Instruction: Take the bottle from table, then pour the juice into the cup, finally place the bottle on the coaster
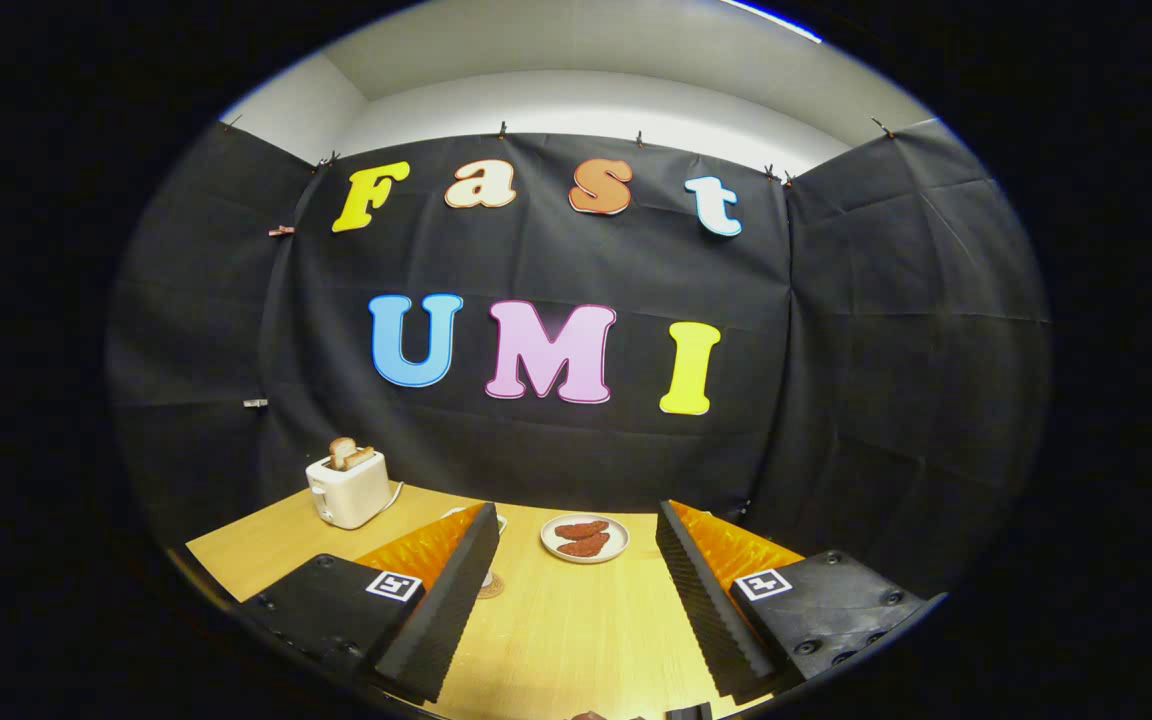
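Observation:
My gripper (pixel 576 508) is open, its two fingers spread wide over the wooden table (pixel 576 640) with nothing between them. A cup (pixel 500 522) stands behind the left finger (pixel 446 590); a bit of its pale rim and its foot show past the finger. At that foot lies a small round brownish disc (pixel 490 587), perhaps the coaster. Close under the gripper, a small dark reddish thing (pixel 591 715) peeks in; I cannot tell what it is.
A white plate (pixel 584 538) with two reddish sausages lies just beyond the fingertips, near the back wall. A white toaster (pixel 348 488) with toast in it stands at the back left. Black cloth walls close the table on three sides.

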{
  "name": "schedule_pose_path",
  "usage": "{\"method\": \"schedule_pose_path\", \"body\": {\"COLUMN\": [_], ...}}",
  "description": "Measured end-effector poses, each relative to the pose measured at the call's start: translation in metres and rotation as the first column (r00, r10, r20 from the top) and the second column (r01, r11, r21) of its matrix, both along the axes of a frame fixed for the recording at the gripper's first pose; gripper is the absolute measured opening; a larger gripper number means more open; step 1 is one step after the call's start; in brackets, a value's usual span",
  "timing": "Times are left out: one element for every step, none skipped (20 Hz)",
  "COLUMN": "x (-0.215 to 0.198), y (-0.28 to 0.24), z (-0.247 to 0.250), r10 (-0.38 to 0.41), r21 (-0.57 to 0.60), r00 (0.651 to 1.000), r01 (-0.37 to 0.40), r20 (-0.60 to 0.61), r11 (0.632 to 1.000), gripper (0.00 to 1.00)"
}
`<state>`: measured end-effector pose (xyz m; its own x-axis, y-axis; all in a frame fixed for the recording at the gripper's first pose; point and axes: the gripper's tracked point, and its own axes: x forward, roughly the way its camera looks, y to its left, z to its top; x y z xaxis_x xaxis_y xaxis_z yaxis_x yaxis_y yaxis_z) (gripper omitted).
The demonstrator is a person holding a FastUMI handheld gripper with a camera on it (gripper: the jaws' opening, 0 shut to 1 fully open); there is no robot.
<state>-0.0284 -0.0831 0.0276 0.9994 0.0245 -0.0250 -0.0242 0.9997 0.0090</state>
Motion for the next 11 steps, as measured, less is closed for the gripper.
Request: {"method": "schedule_pose_path", "body": {"x": [-0.005,-0.010,-0.013,-0.015,-0.019,-0.020,-0.020,-0.021,-0.020,-0.020,-0.020], "y": [0.005,0.011,0.015,0.018,0.022,0.024,0.026,0.028,0.030,0.032,0.034], "z": [0.001,0.003,0.002,0.002,0.002,0.003,0.003,0.004,0.004,0.005,0.006], "r10": [0.008,0.016,0.027,0.036,0.045,0.051,0.052,0.054,0.053,0.054,0.057], "r21": [0.008,0.010,0.007,0.001,-0.005,-0.008,-0.006,0.001,0.012,0.021,0.027], "r00": [1.000,1.000,1.000,0.999,0.999,0.999,0.999,0.999,0.999,0.999,0.998], "r01": [-0.008,-0.016,-0.027,-0.036,-0.045,-0.051,-0.052,-0.054,-0.053,-0.054,-0.057], "r20": [0.007,0.011,0.013,0.011,0.008,0.007,0.006,0.007,0.006,0.006,0.003], "r11": [1.000,1.000,1.000,0.999,0.999,0.999,0.999,0.999,0.999,0.998,0.998], "gripper": [0.97,0.97,0.97,0.97,0.97,0.97,0.97,0.97,0.97,0.97,0.97]}}
